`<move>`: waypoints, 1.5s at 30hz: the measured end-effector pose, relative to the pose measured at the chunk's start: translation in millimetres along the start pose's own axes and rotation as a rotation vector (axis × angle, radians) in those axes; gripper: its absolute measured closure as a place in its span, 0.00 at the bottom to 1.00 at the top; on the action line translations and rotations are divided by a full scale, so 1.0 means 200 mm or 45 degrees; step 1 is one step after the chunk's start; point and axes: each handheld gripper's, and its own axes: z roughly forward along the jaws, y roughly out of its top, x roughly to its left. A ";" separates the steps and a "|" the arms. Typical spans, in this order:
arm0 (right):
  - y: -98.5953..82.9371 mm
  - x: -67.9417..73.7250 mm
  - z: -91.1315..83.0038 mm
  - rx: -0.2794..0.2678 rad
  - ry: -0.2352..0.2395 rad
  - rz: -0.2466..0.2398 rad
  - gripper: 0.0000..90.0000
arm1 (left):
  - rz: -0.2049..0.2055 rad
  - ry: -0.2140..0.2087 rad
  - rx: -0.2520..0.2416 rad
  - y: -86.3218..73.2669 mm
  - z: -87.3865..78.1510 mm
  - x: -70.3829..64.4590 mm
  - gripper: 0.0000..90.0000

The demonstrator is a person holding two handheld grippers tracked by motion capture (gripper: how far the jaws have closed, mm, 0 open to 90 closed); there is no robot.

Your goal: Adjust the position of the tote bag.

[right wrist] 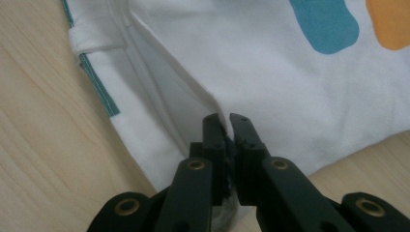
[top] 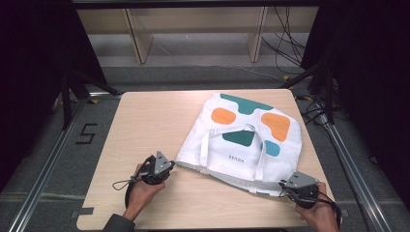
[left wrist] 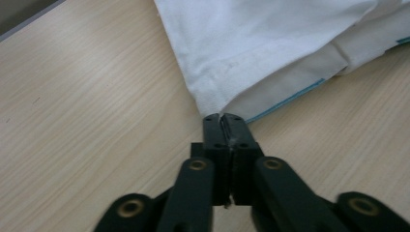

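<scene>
A white tote bag (top: 241,137) printed with orange and teal patches lies flat on the right half of the wooden table (top: 145,125), its handles folded over its middle. At the bag's near left corner my left gripper (top: 170,166) is shut, and in the left gripper view the jaws (left wrist: 223,120) pinch the very tip of the white cloth (left wrist: 270,48). My right gripper (top: 283,185) holds the near right corner. In the right gripper view the cloth (right wrist: 290,96) runs down between the nearly closed jaws (right wrist: 226,120).
Metal rails (top: 43,169) run along both sides of the table. Black tripod legs (top: 72,89) stand at the far left and cables (top: 290,43) lie on the floor at the far right. A wooden shelf frame (top: 138,38) stands behind the table.
</scene>
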 end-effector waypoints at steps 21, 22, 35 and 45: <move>0.00 -0.01 0.01 -0.024 0.015 0.021 0.94 | 0.070 0.095 0.041 0.12 0.27 0.00 0.93; 0.00 -0.02 0.01 -0.023 0.001 0.017 0.95 | 0.108 0.080 0.019 0.13 0.22 -0.02 0.93; 0.08 -0.03 0.07 -0.083 0.065 -0.026 0.95 | 0.108 -0.006 0.034 -0.06 -0.19 -0.18 0.93; 0.04 -0.03 0.10 -0.029 0.011 0.012 0.68 | 0.076 0.028 0.012 -0.08 -0.26 -0.20 0.70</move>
